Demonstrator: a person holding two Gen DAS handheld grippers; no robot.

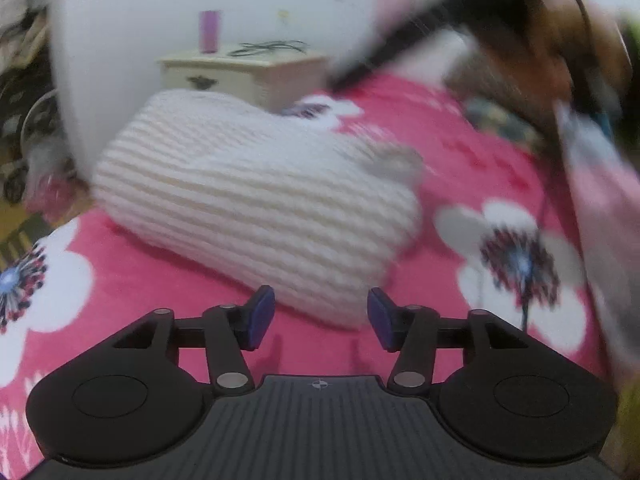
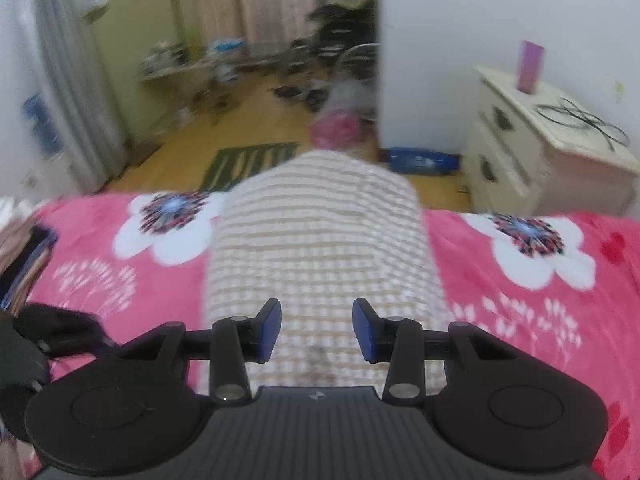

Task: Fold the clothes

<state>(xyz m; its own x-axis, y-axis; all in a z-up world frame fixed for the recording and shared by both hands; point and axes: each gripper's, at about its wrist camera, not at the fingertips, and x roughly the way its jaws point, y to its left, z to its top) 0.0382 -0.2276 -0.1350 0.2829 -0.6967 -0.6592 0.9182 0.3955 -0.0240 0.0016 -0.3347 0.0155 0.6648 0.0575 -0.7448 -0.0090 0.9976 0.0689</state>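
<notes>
A cream ribbed knit garment [image 1: 256,204] lies folded in a thick bundle on the pink floral blanket [image 1: 132,280]. My left gripper [image 1: 320,312] is open just in front of its near edge, with nothing pressed between the blue pads [image 1: 262,316]. In the right wrist view the same knit garment [image 2: 320,248] stretches away from me across the blanket [image 2: 520,320]. My right gripper [image 2: 317,324] hovers over its near end, open, with the cloth below the pads and not pinched. A blurred black gripper and a hand [image 1: 500,12] cross the top right of the left wrist view.
A cream bedside cabinet [image 2: 540,152] with a purple cup [image 2: 532,66] and cables stands beyond the bed's edge. A blue pack [image 2: 420,162] and a green mat [image 2: 248,164] lie on the floor. Pale pink cloth [image 1: 600,208] hangs at the right; dark clothes [image 2: 24,248] lie at the left.
</notes>
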